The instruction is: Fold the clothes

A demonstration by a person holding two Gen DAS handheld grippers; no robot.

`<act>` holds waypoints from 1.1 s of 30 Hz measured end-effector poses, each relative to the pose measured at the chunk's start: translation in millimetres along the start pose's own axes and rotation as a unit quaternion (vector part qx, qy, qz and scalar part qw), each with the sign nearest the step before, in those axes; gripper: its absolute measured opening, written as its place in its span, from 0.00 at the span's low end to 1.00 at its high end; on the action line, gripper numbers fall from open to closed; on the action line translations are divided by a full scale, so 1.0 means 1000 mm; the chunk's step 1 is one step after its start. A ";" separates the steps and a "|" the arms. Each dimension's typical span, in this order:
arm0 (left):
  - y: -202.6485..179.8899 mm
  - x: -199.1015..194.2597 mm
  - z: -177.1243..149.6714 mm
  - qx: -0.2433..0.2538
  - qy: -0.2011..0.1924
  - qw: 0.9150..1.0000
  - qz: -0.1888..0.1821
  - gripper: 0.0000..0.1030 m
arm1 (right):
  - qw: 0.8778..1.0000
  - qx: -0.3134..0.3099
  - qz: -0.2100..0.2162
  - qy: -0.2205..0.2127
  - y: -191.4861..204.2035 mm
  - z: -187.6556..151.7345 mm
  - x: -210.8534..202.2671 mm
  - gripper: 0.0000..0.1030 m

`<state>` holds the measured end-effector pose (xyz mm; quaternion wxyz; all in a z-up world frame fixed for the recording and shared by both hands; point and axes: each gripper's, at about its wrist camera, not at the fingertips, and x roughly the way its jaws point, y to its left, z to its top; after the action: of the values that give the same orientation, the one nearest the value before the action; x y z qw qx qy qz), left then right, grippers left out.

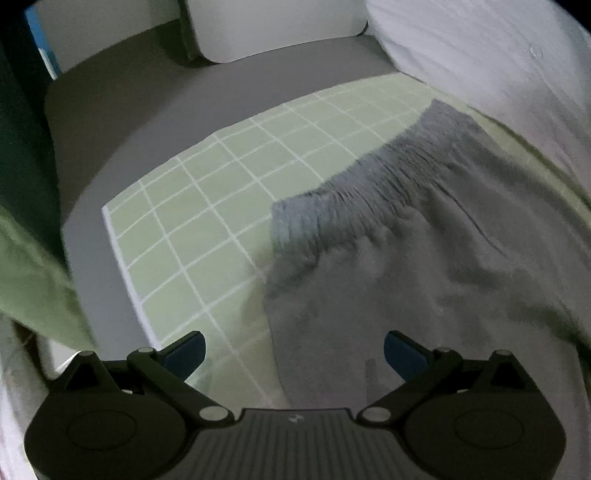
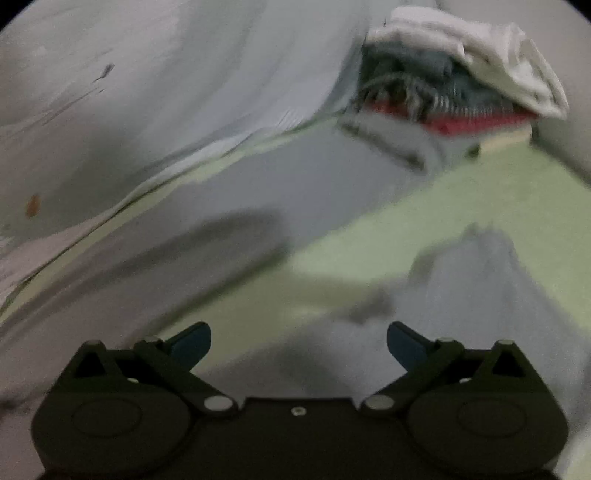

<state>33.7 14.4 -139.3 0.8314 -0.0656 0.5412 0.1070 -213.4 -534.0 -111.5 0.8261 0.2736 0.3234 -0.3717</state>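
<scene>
A pair of grey shorts [image 1: 424,266] with a gathered elastic waistband [image 1: 354,199] lies on a green gridded mat [image 1: 207,206], spread toward the right in the left wrist view. My left gripper [image 1: 293,352] hovers over the near edge of the shorts, open, with nothing between its fingers. In the blurred right wrist view, grey cloth [image 2: 229,206] lies across the green mat [image 2: 443,206]. My right gripper [image 2: 298,341] is open above it and holds nothing.
White bedding [image 1: 498,66] rises along the right of the mat. A grey surface [image 1: 147,96] and white boxes [image 1: 277,29] lie beyond it. A pile of clothes, white, blue-grey and red, [image 2: 461,85] sits at the far end of the mat.
</scene>
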 end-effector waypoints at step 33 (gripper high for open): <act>0.073 0.035 0.053 0.005 -0.044 0.997 -0.065 0.13 | 0.959 0.276 -0.037 -0.045 -0.044 -0.136 -0.092 1.00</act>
<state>76.0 101.1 -149.7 0.8601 -0.0920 0.4990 0.0526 -340.4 -424.3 -140.0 0.7180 0.4615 0.1805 -0.4889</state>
